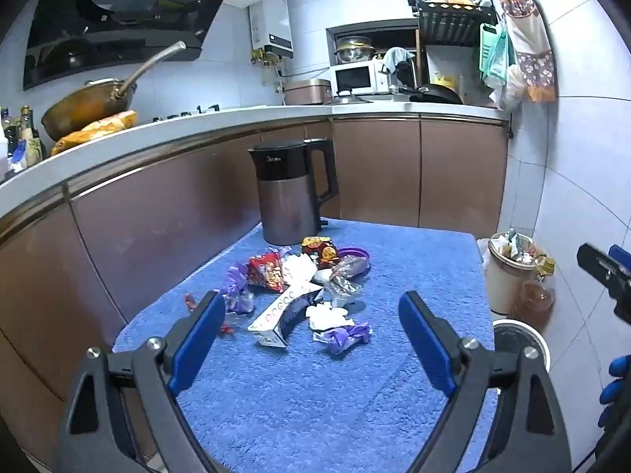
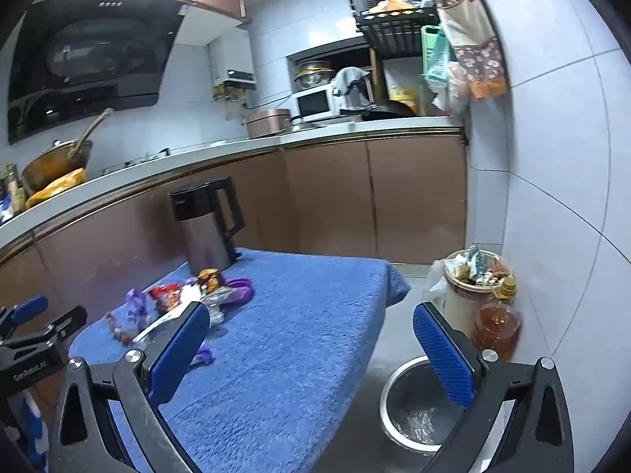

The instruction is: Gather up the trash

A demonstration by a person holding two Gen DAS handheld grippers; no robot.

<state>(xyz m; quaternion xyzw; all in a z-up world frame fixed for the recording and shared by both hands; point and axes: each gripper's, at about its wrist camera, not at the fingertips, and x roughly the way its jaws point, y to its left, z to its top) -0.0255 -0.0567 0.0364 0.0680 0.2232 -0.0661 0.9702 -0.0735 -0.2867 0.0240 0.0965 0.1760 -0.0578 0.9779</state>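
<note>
A kitchen side table covered by a blue towel (image 1: 414,260) holds a heap of trash beside a kettle (image 1: 292,193). The left gripper (image 1: 311,327) hovers near the heap, jaws spread wide and empty. The right gripper (image 2: 311,349) is likewise wide and empty, aimed between the table edge and a metal bin (image 2: 414,410) on the floor. Nothing appears collected yet; next, one gripper likely must descend and pinch a piece. Countable: one white box (image 1: 282,313), two red wrappers (image 1: 266,272), roughly three purple wrappers (image 1: 349,337), some crumpled tissues (image 1: 327,315), one overfull bin (image 1: 508,272).
</note>
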